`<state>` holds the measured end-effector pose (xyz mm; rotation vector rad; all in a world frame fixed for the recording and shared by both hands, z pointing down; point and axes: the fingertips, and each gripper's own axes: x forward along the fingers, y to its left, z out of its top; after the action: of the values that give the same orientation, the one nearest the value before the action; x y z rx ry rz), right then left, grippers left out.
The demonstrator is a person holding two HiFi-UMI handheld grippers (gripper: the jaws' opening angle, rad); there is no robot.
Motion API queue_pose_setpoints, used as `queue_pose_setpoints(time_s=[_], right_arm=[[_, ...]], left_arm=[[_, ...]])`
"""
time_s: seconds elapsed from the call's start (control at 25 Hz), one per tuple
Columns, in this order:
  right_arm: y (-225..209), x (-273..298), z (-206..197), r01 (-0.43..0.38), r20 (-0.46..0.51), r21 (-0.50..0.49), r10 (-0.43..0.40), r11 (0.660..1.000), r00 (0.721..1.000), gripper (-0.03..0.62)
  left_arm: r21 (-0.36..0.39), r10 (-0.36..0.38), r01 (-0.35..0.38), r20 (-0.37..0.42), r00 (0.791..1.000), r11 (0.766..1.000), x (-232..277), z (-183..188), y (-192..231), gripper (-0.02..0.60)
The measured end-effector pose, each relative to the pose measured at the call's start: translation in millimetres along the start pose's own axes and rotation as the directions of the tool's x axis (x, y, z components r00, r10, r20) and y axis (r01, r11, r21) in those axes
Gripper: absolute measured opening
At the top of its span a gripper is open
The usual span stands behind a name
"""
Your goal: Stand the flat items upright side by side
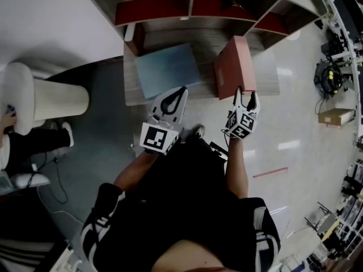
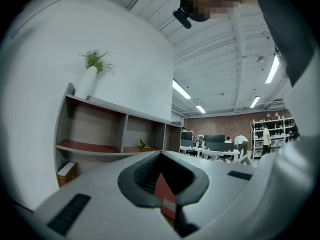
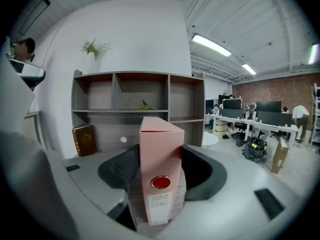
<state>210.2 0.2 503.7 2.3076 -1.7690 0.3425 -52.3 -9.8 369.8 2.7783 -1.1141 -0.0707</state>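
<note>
A pink box file stands upright on the low wooden top in front of the shelf unit. My right gripper is shut on the file's near end. In the right gripper view the file's spine faces me between the dark pads, with a red round hole and a white label. A light blue flat folder lies flat on the same top, left of the file. My left gripper hovers at the folder's near edge, shut with nothing in it. A red sliver with a pale label shows past its jaws.
A brown book leans in the lowest left shelf bay. A vase with a plant stands on the shelf unit's top. A white ribbed cylinder stands at the left, a cardboard box on the floor at the right. Desks and people are far off.
</note>
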Motion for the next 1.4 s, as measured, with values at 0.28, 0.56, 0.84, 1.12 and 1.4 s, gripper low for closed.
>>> queue_pose_setpoints(time_s=[0.28, 0.56, 0.84, 1.12, 1.4], right_arm=[[19, 2, -5, 0.050, 0.001, -0.004, -0.050, 0.999, 0.999, 0.272], [33, 22, -5, 0.078, 0.006, -0.002, -0.078, 0.997, 0.997, 0.272], [37, 42, -2, 0.070, 0.010, -0.013, -0.070, 0.997, 0.997, 0.272], [33, 71, 2, 0.033, 0.006, -0.014, -0.033, 0.999, 0.999, 0.272], [29, 98, 14, 0.009, 0.009, -0.026, -0.008, 1.000, 1.000, 0.272]], left_arm=[[-0.016, -0.049, 0.049, -0.019, 0.999, 0.999, -13, -5, 14, 0.021], [-0.027, -0.078, 0.077, -0.011, 0.997, 0.997, -17, -10, 21, 0.021], [-0.023, -0.076, 0.076, -0.014, 0.997, 0.997, -6, -11, 31, 0.021], [-0.014, -0.028, 0.027, -0.013, 1.000, 1.000, 25, -10, 45, 0.021], [-0.015, -0.017, 0.017, -0.024, 1.000, 1.000, 61, -6, 49, 0.021]])
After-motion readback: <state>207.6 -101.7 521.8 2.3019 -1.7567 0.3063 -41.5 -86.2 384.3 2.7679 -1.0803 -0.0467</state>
